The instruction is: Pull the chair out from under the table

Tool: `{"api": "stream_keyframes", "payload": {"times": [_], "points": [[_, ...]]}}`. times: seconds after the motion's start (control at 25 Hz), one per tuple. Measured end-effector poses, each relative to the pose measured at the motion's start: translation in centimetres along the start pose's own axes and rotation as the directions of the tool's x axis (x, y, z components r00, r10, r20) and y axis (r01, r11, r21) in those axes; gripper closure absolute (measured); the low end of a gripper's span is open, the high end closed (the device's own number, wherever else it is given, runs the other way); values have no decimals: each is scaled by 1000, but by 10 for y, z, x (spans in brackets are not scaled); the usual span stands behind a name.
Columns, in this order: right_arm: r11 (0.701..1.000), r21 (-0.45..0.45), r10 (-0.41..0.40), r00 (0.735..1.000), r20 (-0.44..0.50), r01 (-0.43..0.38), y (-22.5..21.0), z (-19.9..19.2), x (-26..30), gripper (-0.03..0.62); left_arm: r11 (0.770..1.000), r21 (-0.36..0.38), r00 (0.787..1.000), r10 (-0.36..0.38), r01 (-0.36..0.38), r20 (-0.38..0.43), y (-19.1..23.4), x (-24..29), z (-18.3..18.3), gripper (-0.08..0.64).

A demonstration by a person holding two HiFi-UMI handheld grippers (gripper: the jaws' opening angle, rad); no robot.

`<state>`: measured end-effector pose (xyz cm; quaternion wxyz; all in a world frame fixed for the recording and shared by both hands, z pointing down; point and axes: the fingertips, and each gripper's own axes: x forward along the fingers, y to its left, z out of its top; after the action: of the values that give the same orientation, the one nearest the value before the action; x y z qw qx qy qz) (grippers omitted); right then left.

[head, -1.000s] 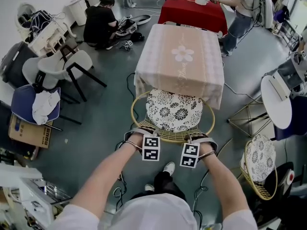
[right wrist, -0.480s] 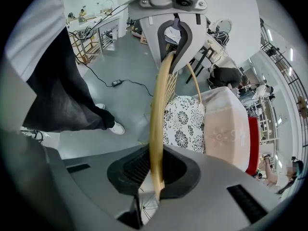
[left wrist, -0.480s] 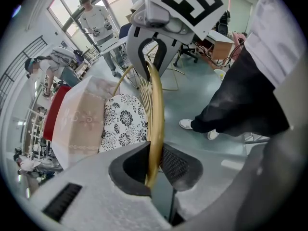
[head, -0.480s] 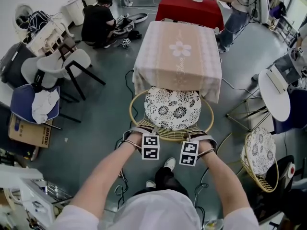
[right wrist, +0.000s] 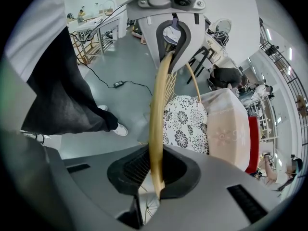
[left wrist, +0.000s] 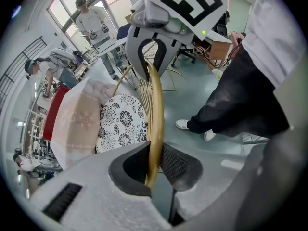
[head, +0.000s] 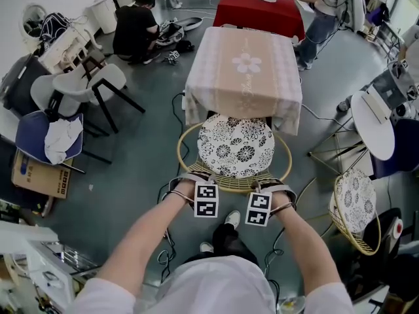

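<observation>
At centre frame, chair (head: 236, 148) sat just below the table (head: 243, 64), seat facing up-frame toward it, curved back rim at its lower edge. Left gripper (head: 191, 180) and right gripper (head: 273, 188) were both clamped on that rim.

Two claws in your hands: the left claw (left wrist: 153, 166) and the right claw (right wrist: 156, 170). Two gold-rimmed chairs: the near chair (head: 236, 150) at both claws, the spare chair (head: 353, 213) out past the right claw. Three tabletops: the pink-clothed tabletop (head: 243, 70) ahead of the claws, the red tabletop (head: 258, 15) beyond it, the round white tabletop (head: 372, 126) off right. One cardboard box (head: 34, 175) lies left of the left claw. Two people far ahead: a crouching person (head: 134, 30), a standing person (head: 326, 8).
</observation>
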<state>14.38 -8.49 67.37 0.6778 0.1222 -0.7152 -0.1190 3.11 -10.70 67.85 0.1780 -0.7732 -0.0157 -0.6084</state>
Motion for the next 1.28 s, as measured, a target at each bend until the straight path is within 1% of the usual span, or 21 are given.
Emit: {"api": "stream_keyframes", "payload": {"times": [0.48,0.76,1.28], "points": [[1000,13,-7,1000,-4,7,28,9,-10,563,1000,-1,1000,8,-8,3,-29,-8,0,509],[1000,12,-6,1000,4,6,49,13,-16,563,1000,4,1000,5,-5,1,-49,-12,3,508],[1000,9,-10,1000,-10,10,77,21,-25,563,1000,7,1000,5,-5,5,-80,-20,5,509]]}}
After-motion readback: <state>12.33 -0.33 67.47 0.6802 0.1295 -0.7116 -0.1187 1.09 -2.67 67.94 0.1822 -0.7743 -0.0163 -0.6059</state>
